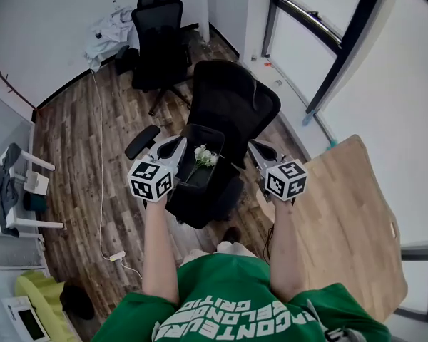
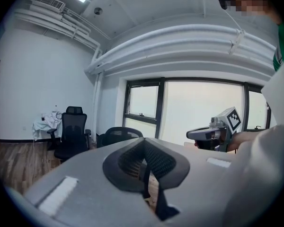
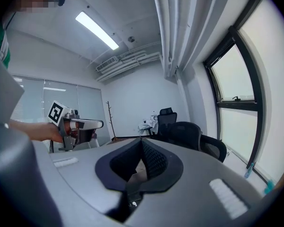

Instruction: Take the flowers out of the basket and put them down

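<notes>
- Flowers: 1 small white bunch with green leaves, sitting inside a dark basket. The basket rests on the seat of a black office chair, just beyond the person's knees.
- Left gripper: jaws drawn together with nothing between them. It is held just left of the basket, at about rim height.
- Right gripper: pads also closed on nothing. It is to the right of the basket, with a clear gap to it.
- Neither gripper touches flowers or basket, so the lift has not begun.
- Wooden table at near right is bare and looks the likely set-down spot.

Handling, as judged:
- The bunch looks very light and soft, and the blooms would crush easily. The stems are probably thin and springy.
- Take hold low on the stems, under the heads, never on the petals. The stems are hidden in the dark interior, so their angle cannot be read.
- The jaws must open before reaching in.
- The basket looks light and may tip or ride up with the flowers, so the other gripper could steady its rim.
</notes>
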Available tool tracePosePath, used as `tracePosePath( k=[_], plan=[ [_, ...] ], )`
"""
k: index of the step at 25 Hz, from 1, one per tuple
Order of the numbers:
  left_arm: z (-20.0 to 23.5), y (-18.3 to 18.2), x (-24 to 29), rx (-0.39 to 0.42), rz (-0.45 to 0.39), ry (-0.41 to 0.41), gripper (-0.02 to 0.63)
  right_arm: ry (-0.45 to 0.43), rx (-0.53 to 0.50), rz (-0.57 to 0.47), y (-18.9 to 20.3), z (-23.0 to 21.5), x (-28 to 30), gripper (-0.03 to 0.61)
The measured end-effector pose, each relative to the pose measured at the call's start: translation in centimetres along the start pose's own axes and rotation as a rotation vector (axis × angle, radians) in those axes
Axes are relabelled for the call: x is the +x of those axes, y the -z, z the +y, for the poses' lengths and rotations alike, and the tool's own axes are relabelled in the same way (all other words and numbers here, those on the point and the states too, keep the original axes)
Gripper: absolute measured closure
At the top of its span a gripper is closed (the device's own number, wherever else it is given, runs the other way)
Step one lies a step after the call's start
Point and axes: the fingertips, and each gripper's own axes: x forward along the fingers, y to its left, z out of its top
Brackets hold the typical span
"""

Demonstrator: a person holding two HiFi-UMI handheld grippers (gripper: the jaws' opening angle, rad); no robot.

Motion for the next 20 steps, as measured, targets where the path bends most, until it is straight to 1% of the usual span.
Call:
tracePosePath(
  k=[3,8,16,20],
  plan=[
    [-0.2,-0.2,1.7,0.002,0.008,-0.012,0.594,0.001,0.016,-0.010,-0.3,-1.9,0.2,0.572],
    [0.0,0.2,3.2,-0.020,0.001,-0.039,0.595,-0.012,0.024,0.015,0.6,-3.4,0.8,0.572],
    [1.6,2.0,2.9,-0.084,-0.003,-0.072,0.595,-0.046,0.018,0.064,1.6,-2.8,2.2,0.572],
    [2.1,2.1,3.2,-0.091,0.001,-0.068,0.595,-0.039,0.039,0.059,1.2,-3.2,2.9,0.572]
  ],
)
